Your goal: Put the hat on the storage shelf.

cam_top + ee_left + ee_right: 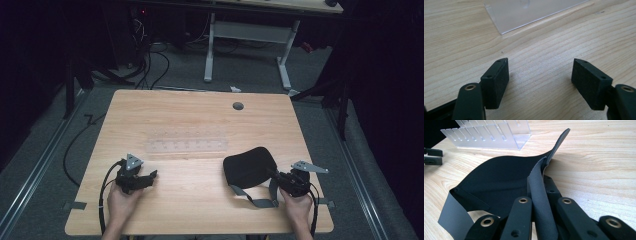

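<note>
Black neoprene pad with grey straps (pixel 248 167), one item: lies near right on the wooden table (pixel 190 120), long axis left-right. Right gripper (pixel 278 177), clamped on its strap edge, is the nearer; pad extends leftward from it. Left gripper (pixel 150 175): spread, empty. One clear slotted acrylic rack (pixel 186 145), probably empty, farther back.

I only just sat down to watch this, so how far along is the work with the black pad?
Done: the right gripper is shut on the grey strap of the black pad, which lies on the table. In hand: that grip. Left: whatever move follows has not begun; the left gripper is open over bare wood, and the clear plastic rack lies apart from both.
</note>
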Available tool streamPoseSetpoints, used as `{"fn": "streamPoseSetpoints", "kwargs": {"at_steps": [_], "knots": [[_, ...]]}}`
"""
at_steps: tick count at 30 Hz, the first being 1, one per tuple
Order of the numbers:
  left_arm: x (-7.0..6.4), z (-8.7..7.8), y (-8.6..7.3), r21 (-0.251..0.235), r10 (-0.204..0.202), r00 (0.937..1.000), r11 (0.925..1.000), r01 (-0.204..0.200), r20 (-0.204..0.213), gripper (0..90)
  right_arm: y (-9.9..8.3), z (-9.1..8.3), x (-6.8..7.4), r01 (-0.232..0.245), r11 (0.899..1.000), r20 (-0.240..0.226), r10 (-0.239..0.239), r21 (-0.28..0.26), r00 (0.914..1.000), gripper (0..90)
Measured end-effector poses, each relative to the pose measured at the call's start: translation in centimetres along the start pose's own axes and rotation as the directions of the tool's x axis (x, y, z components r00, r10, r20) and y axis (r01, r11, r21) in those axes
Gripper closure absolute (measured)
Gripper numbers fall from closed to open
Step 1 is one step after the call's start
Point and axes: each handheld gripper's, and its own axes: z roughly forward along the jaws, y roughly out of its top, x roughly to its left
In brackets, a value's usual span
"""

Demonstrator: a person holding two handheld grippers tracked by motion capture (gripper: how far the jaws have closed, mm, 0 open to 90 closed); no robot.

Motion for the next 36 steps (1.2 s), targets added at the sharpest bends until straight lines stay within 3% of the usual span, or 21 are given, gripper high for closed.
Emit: {"fn": "streamPoseSetpoints", "kwargs": {"at_steps": [9, 36], "knots": [[0.0, 0.0, 0.0, -0.001, -0.001, 1.0, 1.0, 0.001, 0.0, 30.7, 0.1, -0.5, 0.1, -0.009, 1.0, -0.004, 0.009, -0.013, 0.9999, 86.6], [-0.1, 0.0, 0.0, 0.005, 0.002, 1.0, 1.0, -0.002, 0.006, 30.5, 0.5, -1.9, 1.3, 0.027, 0.999, -0.007, -0.027, -0.04, 0.9996, 86.7]]}}
